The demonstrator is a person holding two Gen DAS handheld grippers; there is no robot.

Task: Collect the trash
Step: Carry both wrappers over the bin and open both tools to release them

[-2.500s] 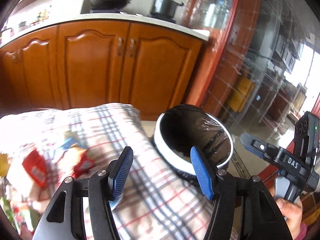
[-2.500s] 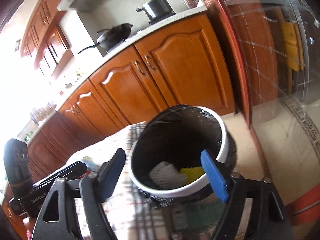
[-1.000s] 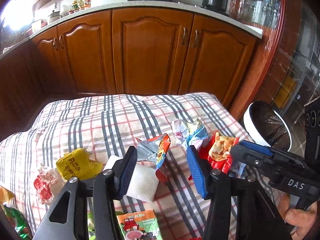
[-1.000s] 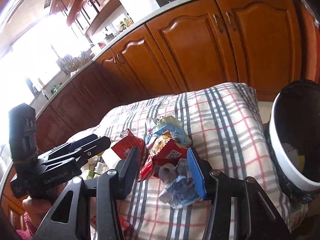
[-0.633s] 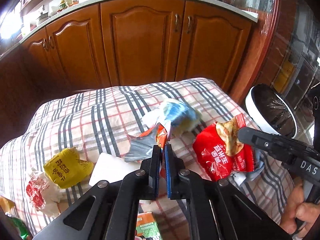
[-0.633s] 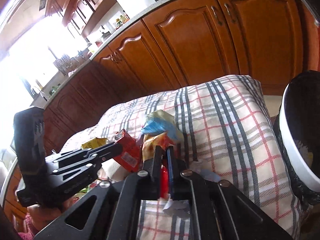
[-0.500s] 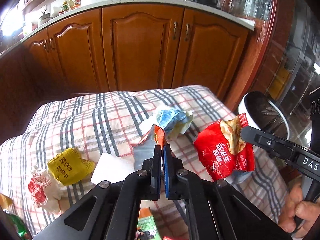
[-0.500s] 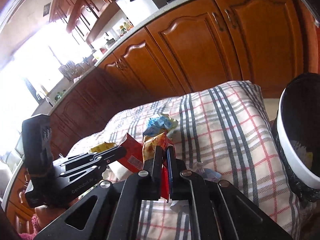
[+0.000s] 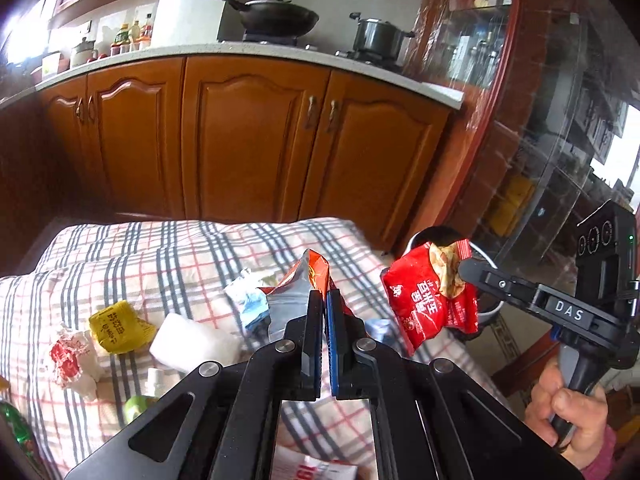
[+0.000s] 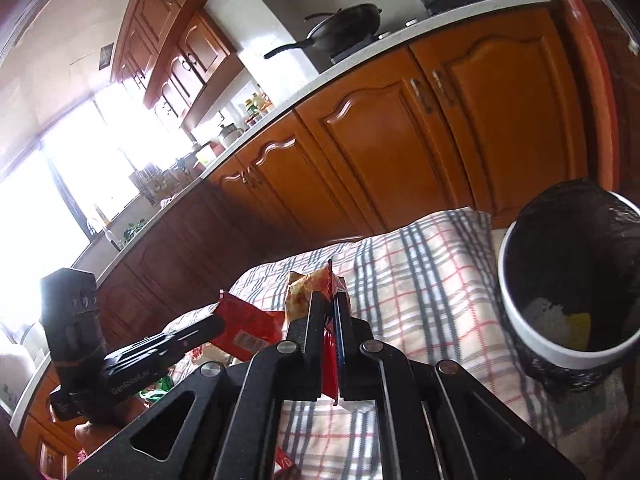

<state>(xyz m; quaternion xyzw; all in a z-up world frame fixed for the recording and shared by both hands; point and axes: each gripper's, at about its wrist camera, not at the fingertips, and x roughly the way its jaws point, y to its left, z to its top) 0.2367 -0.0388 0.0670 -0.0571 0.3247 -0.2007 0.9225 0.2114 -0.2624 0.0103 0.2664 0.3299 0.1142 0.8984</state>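
Observation:
My left gripper [image 9: 324, 298] is shut on an orange and silver wrapper [image 9: 298, 288], held above the plaid-covered table [image 9: 160, 256]. My right gripper [image 10: 329, 300] is shut on a red snack bag [image 9: 432, 300], which hangs in the air at the right of the left wrist view; its top shows between the right fingers [image 10: 308, 292]. The white trash bin with a black liner [image 10: 560, 344] stands off the table's right end, holding white and yellow trash. The left gripper and its wrapper [image 10: 248, 328] show at lower left of the right wrist view.
On the cloth lie a yellow packet [image 9: 118, 326], a white foam piece [image 9: 192, 342], a red and white wrapper [image 9: 70, 360] and a blue and white wrapper [image 9: 250, 300]. Wooden cabinets [image 9: 260, 144] stand behind the table. A glass cabinet [image 9: 540, 140] is at right.
Both grippers went from open over the trash to shut on a wrapper each. Both have since lifted their wrappers off the cloth, and the views have tilted upward.

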